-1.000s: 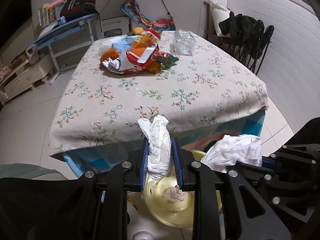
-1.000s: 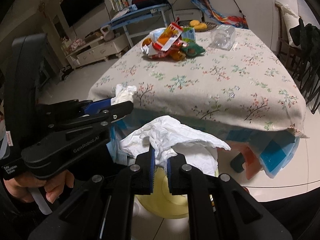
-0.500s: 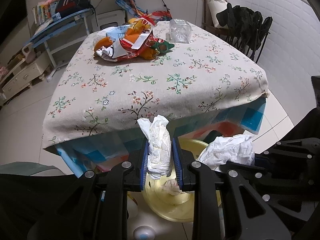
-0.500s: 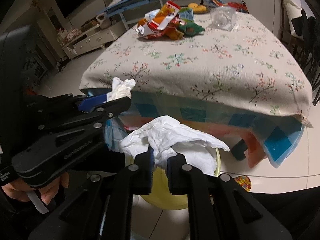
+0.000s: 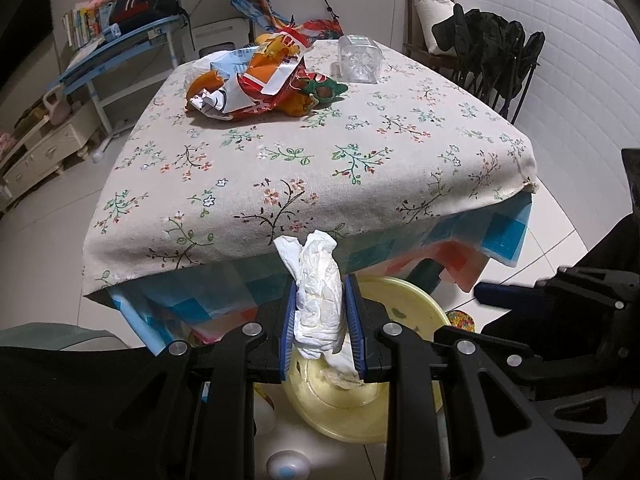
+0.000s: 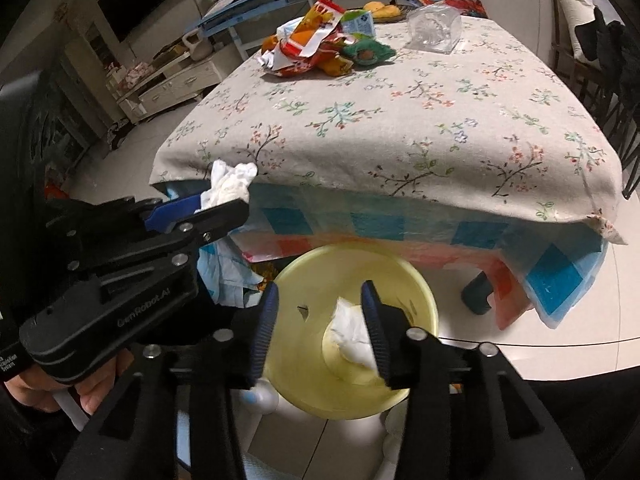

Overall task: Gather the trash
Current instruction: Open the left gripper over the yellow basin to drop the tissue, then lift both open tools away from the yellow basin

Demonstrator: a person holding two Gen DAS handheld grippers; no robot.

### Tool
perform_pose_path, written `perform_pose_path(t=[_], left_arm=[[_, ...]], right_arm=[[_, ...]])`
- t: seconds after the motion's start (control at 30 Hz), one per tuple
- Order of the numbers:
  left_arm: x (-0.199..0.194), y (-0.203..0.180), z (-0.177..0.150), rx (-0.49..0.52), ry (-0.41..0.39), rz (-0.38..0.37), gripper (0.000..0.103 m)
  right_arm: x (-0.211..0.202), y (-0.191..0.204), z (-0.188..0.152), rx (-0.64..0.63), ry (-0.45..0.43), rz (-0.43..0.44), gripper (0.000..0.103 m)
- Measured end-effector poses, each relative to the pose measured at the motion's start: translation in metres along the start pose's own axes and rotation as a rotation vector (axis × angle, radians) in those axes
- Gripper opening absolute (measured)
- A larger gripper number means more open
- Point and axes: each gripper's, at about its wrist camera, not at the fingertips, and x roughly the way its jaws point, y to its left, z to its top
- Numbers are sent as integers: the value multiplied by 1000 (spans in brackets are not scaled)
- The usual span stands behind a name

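My left gripper is shut on a crumpled white tissue, held over the near rim of a yellow bin on the floor. It also shows in the right wrist view with the tissue. My right gripper is open above the yellow bin. A larger white tissue lies inside the bin below it. A pile of snack wrappers lies on the far side of the table, also in the right wrist view.
The table has a floral cloth over a blue and red checked cover. A clear plastic container stands beside the wrappers. Chairs with dark clothes stand at the right. A blue desk and low cabinet stand at the left.
My right gripper has opened and let go of the large white tissue, which dropped into the yellow bin. My left gripper still holds its tissue over the bin.
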Motion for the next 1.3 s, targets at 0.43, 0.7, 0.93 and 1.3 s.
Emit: perform_pose_path(t=[0.43, 0.7, 0.93, 1.3], left_arm=[[6, -16, -5, 58, 28, -18, 31], [3, -21, -6, 68, 19, -21, 59], [2, -21, -5, 67, 11, -10, 68], [0, -18, -3, 53, -3, 17, 75]], right_arm=[[-22, -22, 7, 107, -118, -57, 66], [-28, -33, 9, 150, -152, -75, 70], [-28, -33, 11, 150, -156, -77, 71], [-32, -35, 12, 153, -179, -79, 74]])
